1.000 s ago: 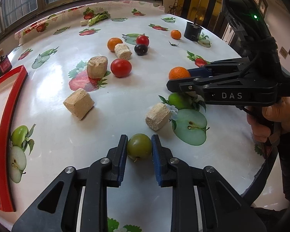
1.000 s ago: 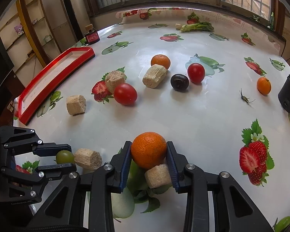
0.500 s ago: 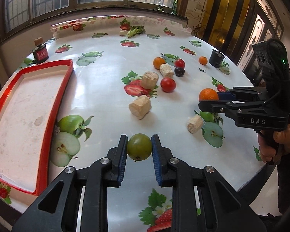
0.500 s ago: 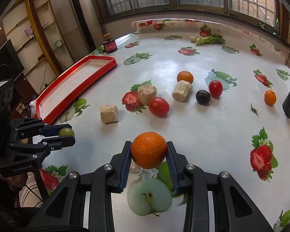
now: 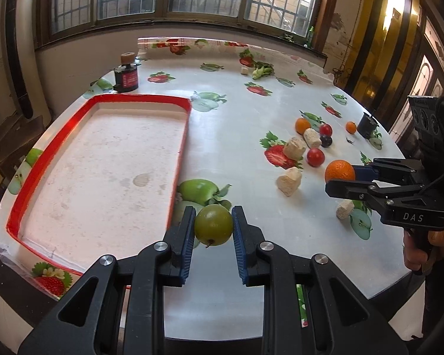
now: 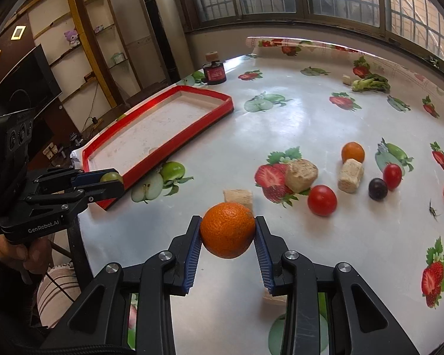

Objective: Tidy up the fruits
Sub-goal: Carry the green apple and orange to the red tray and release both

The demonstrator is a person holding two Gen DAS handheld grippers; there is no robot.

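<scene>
The left gripper [image 5: 213,226] has its jaws closed on a green fruit [image 5: 213,224], low in the left wrist view, above the surface [image 5: 236,136] just right of the red tray [image 5: 183,153]. The right gripper [image 6: 227,238] clamps an orange [image 6: 227,230] at lower centre of the right wrist view. Right of it lie 2 red tomatoes [image 6: 322,200], a dark plum [image 6: 377,188], 2 smaller oranges [image 6: 352,152] and several beige blocks [image 6: 301,175], well apart from the tray. A dark jar [image 5: 126,77] stands past the tray's upper edge.
</scene>
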